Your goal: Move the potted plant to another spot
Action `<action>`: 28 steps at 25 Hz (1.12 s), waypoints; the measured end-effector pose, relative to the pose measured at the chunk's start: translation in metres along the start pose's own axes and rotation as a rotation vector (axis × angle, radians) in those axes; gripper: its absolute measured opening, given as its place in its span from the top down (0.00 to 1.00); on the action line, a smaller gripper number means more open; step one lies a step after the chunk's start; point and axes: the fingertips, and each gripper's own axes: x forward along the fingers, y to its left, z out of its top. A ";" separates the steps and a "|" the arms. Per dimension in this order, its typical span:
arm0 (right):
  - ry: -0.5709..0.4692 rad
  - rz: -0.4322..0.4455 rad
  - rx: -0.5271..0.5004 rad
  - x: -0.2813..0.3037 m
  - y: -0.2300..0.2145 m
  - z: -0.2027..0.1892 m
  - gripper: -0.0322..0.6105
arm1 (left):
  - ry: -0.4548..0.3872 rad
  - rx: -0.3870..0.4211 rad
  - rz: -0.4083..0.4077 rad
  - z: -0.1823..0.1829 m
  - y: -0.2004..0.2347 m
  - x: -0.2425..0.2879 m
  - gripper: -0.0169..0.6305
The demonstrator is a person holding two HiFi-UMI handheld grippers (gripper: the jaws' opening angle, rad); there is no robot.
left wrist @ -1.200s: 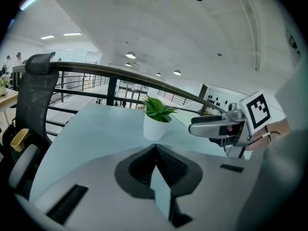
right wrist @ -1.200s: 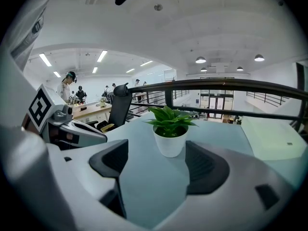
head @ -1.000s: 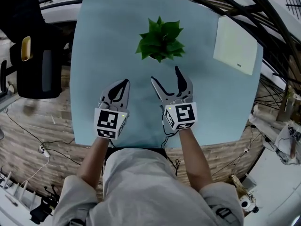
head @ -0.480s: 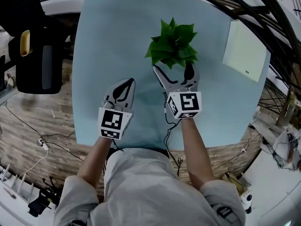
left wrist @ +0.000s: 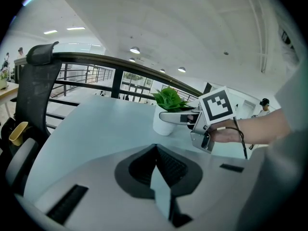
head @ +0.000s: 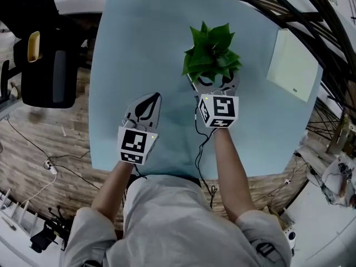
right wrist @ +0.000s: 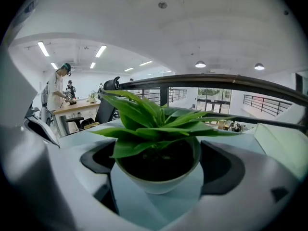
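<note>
Potted plant (head: 212, 52) on table (head: 144, 49), pale board (head: 293, 65), perhaps notepad, well apart

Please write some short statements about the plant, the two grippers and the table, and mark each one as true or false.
1. The potted plant stands between the jaws of the right gripper. True. The jaws have just been opening and do not press on it.
2. The left gripper holds the potted plant. False: its jaws are together with nothing between them, and it is apart from the potted plant, nearer to the person.
3. The potted plant lies tipped over on the table. False: it stands upright.
4. A pale flat board lies on the table, to the right of the potted plant in the head view. True.
</note>
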 end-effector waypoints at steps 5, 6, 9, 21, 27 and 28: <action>0.004 -0.005 -0.005 -0.004 0.000 -0.002 0.13 | -0.003 0.009 -0.002 0.002 -0.005 -0.001 0.95; 0.006 0.000 -0.005 -0.006 0.001 -0.003 0.13 | -0.004 0.012 -0.003 0.002 -0.007 -0.002 0.95; 0.005 0.014 -0.009 -0.015 0.005 -0.004 0.13 | -0.005 0.020 -0.002 0.004 -0.010 -0.005 0.95; -0.040 0.054 0.006 -0.071 0.028 0.011 0.14 | -0.021 0.051 -0.007 0.009 -0.036 -0.022 0.95; -0.109 0.071 -0.006 -0.106 0.041 0.036 0.14 | -0.047 0.069 -0.003 0.018 -0.056 -0.038 0.95; -0.121 0.071 -0.007 -0.113 0.043 0.040 0.14 | -0.054 0.073 -0.002 0.020 -0.061 -0.043 0.95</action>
